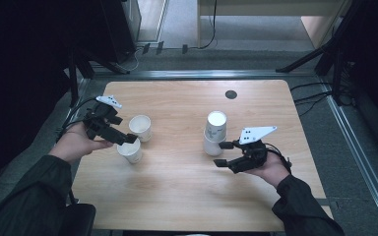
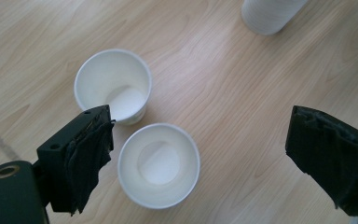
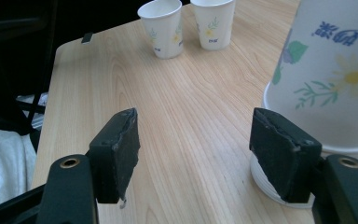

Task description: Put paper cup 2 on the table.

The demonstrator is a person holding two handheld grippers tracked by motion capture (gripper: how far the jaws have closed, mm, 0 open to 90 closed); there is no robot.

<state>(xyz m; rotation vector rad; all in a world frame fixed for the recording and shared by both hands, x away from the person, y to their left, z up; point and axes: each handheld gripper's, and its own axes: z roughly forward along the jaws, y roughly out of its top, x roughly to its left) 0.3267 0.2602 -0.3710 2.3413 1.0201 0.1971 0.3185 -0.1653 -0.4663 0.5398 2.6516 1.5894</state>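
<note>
Left gripper (image 1: 119, 138) hangs released over the nearer of two white flower-printed paper cups (image 2: 159, 164) by the desk's (image 1: 177, 196) left edge, its twin (image 2: 113, 85) just beside; a careless close could clip that twin or crush the thin rim. Right gripper (image 1: 222, 153) gapes empty beside the inverted white paper cup stack (image 1: 214, 132) right of centre, one jaw near the base, likely to nudge it; desk middle and near edge offer free room.
</note>
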